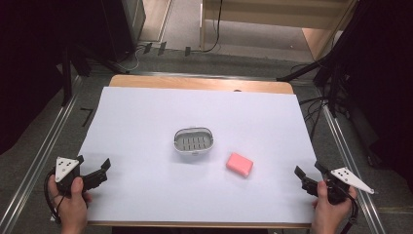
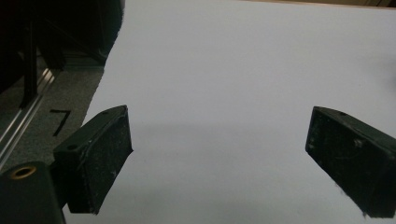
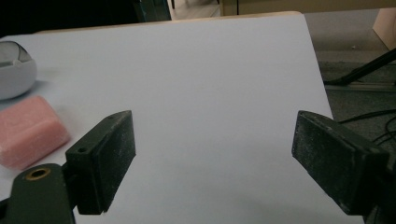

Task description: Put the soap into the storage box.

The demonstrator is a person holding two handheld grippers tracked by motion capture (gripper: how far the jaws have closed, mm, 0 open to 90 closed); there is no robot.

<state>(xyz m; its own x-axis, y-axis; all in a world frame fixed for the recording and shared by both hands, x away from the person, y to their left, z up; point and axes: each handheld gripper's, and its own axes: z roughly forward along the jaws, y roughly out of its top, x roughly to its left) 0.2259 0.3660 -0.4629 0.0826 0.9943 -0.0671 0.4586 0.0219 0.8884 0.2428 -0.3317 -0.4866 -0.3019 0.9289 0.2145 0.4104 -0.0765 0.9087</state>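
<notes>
Partly cropped beside pink soap (image 3: 29,130): grey dish (image 3: 14,67); left gripper (image 2: 219,154) and right gripper (image 3: 212,154) agape, empty.

A white-sheeted wooden table (image 1: 146,117) stands on grey carpeted floor (image 1: 195,61), flanked by metal floor rails (image 1: 36,161) and black tripod legs (image 1: 311,68).

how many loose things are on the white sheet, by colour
pink: 1, the soap bar
white and grey: 1, the slotted soap dish
total: 2
Both lie on the white sheet, apart from each other. The left gripper and right gripper are open at the near corners, holding nothing.
</notes>
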